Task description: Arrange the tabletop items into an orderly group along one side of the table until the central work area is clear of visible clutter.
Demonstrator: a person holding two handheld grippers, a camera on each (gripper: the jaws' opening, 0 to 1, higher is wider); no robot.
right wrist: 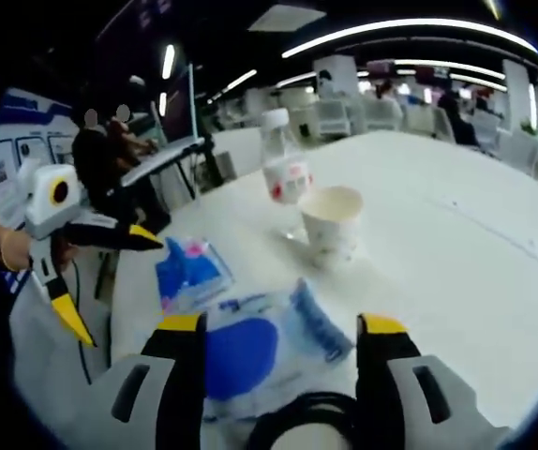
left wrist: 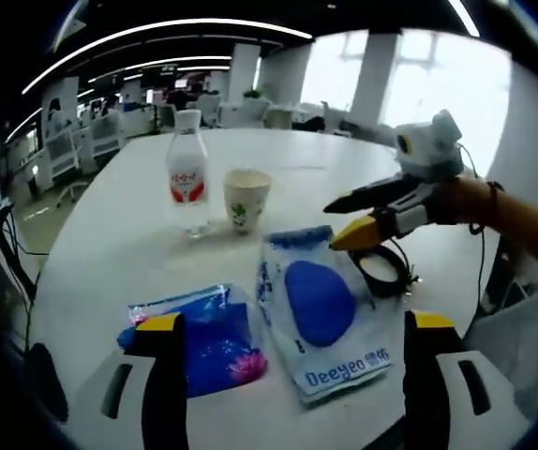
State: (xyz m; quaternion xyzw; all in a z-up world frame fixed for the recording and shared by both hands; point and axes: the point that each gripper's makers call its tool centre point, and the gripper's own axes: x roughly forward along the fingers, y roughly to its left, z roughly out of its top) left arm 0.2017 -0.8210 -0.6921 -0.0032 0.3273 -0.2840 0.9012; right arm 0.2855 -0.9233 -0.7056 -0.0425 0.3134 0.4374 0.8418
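Observation:
On the white table (left wrist: 110,244) stand a clear water bottle (left wrist: 186,173) with a red label and a paper cup (left wrist: 246,199) right beside it. Nearer lie a white and blue Deeyeo pouch (left wrist: 325,314) and a blue tissue pack (left wrist: 203,333). My left gripper (left wrist: 292,322) is open, hovering over these two packs. My right gripper (left wrist: 333,226) comes in from the right, open, its tips at the pouch's far corner, above a black cable coil (left wrist: 386,267). In the right gripper view the coil (right wrist: 297,417) lies low between the open right gripper (right wrist: 282,324) jaws, in front of the pouch (right wrist: 260,342), pack (right wrist: 189,272), cup (right wrist: 333,220) and bottle (right wrist: 283,169). The left gripper (right wrist: 122,291) is open at the left.
The table's far half (right wrist: 475,187) is bare. Office desks and chairs (left wrist: 82,141) stand beyond it, and people sit at a desk (right wrist: 110,150) past the table edge. A person's forearm (left wrist: 513,211) holds the right gripper.

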